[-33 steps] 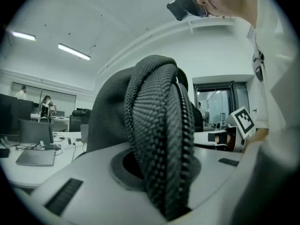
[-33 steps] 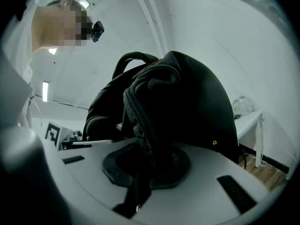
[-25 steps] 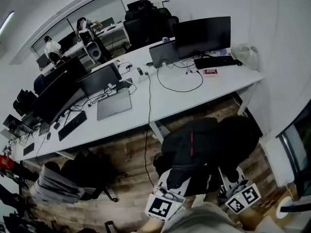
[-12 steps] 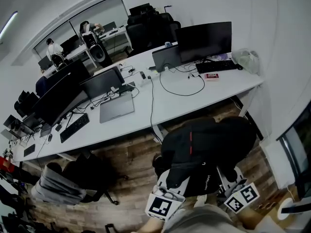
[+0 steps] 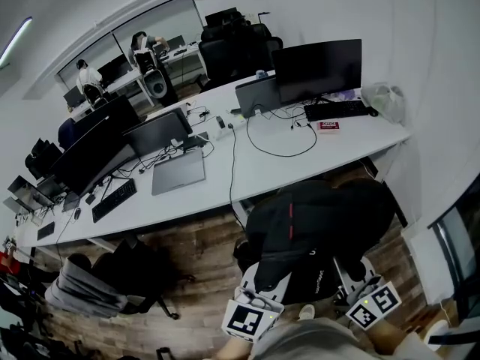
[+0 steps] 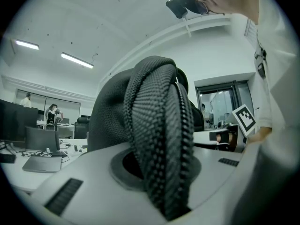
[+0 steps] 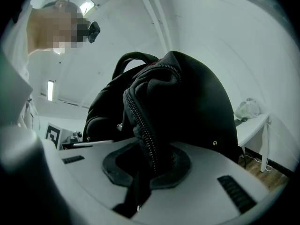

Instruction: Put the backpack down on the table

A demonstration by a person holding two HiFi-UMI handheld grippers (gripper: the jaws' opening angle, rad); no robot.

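Head view first: you've got the backpack [image 5: 315, 227] hanging in the air in front of you. It's over the wooden floor [image 5: 202, 238] and just short of the near edge of the white desk [image 5: 262, 172]. The left gripper [image 5: 264, 285] and the right gripper [image 5: 351, 276] are tucked in under the bag's near side. I'd call this the carry step, since nothing is resting on the desk yet.

Left gripper view: the jaws are pinched tight on a padded mesh strap [image 6: 157, 125] (looks like a shoulder strap to me). The bulk of the bag rises right behind it.

Right gripper view: the jaws are clamped on a fold of the black fabric, right along the zipper [image 7: 140, 121]. The rest of the bag bulges up above them.

My guess for what's next: the bottom of the bag has to clear the desk edge, so lift a bit and go forward. The bare stretch between the closed laptop [image 5: 178, 172] and the looped cable [image 5: 281, 137] looks like the safest landing spot. Lower it until the desk takes the weight, and only then spread both grippers. If one lets go early, the bag will probably swing and sag off the other side.
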